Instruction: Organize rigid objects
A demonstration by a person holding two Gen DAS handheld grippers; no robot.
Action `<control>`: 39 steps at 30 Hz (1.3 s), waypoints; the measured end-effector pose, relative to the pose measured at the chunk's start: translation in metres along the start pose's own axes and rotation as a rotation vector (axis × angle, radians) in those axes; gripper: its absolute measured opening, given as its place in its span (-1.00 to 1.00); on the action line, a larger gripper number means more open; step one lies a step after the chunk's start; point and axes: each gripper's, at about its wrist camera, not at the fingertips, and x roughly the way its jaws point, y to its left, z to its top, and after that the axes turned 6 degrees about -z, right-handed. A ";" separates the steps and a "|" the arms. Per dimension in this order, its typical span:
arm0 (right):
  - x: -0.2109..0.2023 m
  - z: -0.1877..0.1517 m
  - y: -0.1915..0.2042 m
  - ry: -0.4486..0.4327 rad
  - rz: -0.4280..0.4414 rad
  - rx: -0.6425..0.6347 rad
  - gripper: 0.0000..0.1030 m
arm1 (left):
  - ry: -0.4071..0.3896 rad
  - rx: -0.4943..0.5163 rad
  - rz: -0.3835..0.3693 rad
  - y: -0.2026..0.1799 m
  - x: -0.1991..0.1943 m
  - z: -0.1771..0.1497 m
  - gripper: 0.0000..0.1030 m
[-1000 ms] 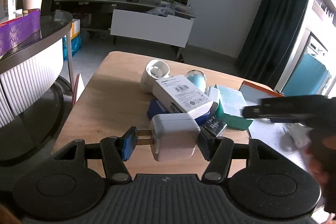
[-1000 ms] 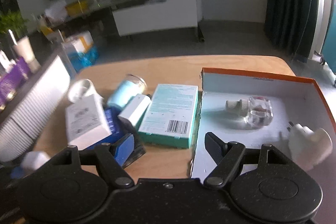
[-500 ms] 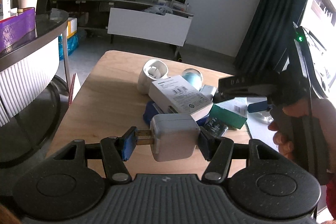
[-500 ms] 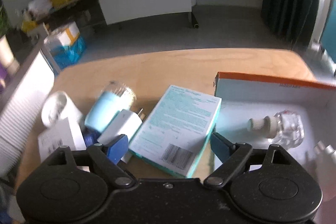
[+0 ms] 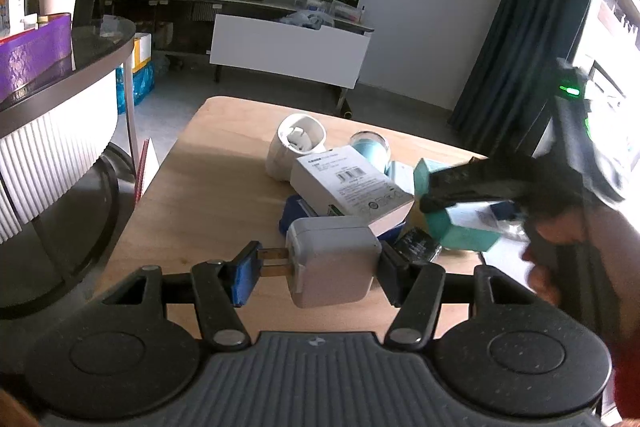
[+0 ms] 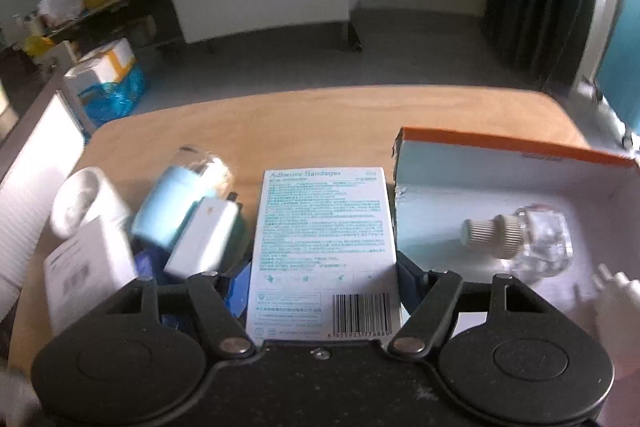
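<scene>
The light wooden table with rounded corners (image 6: 320, 115) fills the middle of both views and carries the clutter. At right in the right wrist view stands the shallow open cardboard box with an orange rim and white floor (image 6: 500, 147); it already contains a clear glass bottle with a ribbed white cap (image 6: 528, 239) and, at the lower right edge, a white plug adapter (image 6: 616, 291). The teal-and-white adhesive bandage carton (image 6: 324, 247) now sits lengthwise between the fingers of the right gripper (image 6: 320, 287), whereas half a second ago it lay skewed ahead of the open fingers. The jaws are closing from near their widest; the blue pads flank the carton's long edges, and firm contact cannot be confirmed. In the left wrist view the carton appears tilted up off the table at centre right, so the lift appears to have begun. The likely destination is the orange-rimmed box just beside it. The left gripper (image 5: 316, 267) has not shifted over the last second and remains narrowly closed on a white cube-shaped charger with two metal prongs (image 5: 332, 259), one pad on the prong tips, the other on the flat back. Left of the carton remain a white barcoded carton (image 5: 352, 187), a pale blue cylinder (image 6: 176, 203) and a white cup lying on its side (image 5: 296, 147), awaiting sorting.
</scene>
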 end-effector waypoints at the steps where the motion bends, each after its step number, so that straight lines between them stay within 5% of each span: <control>1: -0.008 -0.003 -0.001 -0.014 0.008 -0.005 0.63 | -0.001 0.003 0.000 -0.001 -0.001 0.000 0.17; 14: -0.119 -0.054 -0.027 -0.151 0.078 -0.029 0.63 | -0.028 0.046 -0.022 -0.027 -0.016 0.006 0.17; 39: -0.167 -0.086 -0.057 -0.206 0.079 0.015 0.63 | -0.046 0.121 -0.053 -0.068 -0.035 0.004 0.17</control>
